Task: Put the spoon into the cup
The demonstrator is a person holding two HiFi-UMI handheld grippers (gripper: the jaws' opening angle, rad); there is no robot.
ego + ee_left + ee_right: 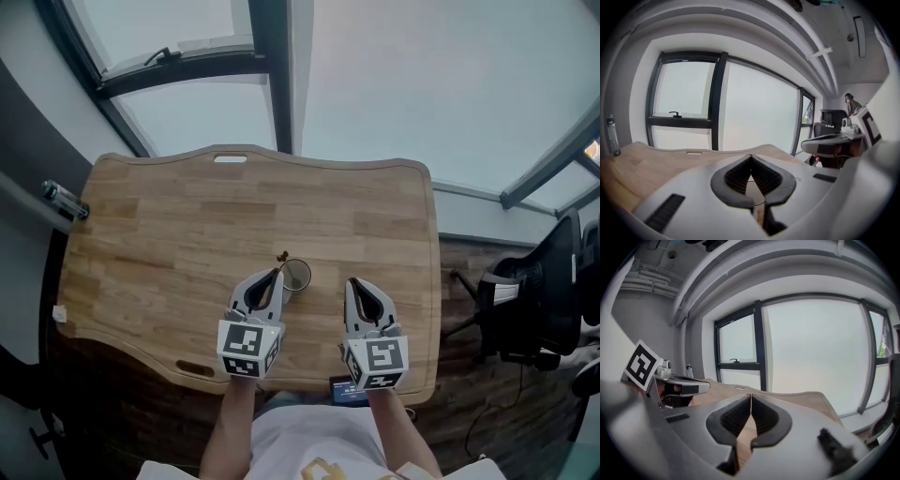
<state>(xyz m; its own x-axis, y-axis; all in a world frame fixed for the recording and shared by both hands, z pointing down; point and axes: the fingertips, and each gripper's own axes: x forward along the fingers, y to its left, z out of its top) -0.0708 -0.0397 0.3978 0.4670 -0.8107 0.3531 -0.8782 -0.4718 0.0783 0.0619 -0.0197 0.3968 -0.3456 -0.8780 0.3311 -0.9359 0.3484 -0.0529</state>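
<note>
A small clear glass cup (pixel 297 275) stands on the wooden table (pixel 169 234), near the front middle. The dark end of the spoon (pixel 283 256) sticks up from the cup's left rim. My left gripper (pixel 275 275) is shut and empty, its tips just left of the cup and close to it. In the left gripper view its jaws (pixel 751 157) meet at the tip. My right gripper (pixel 353 282) hangs to the right of the cup, apart from it. It is shut too, with nothing between its fingers (pixel 751 397).
A bottle (pixel 64 199) stands off the table's left edge. An office chair (pixel 544 291) is at the right, beyond the table. A small dark flat thing (pixel 349 390) lies at the front edge below my right gripper. Windows run behind the table. A person (pixel 851 104) is far off.
</note>
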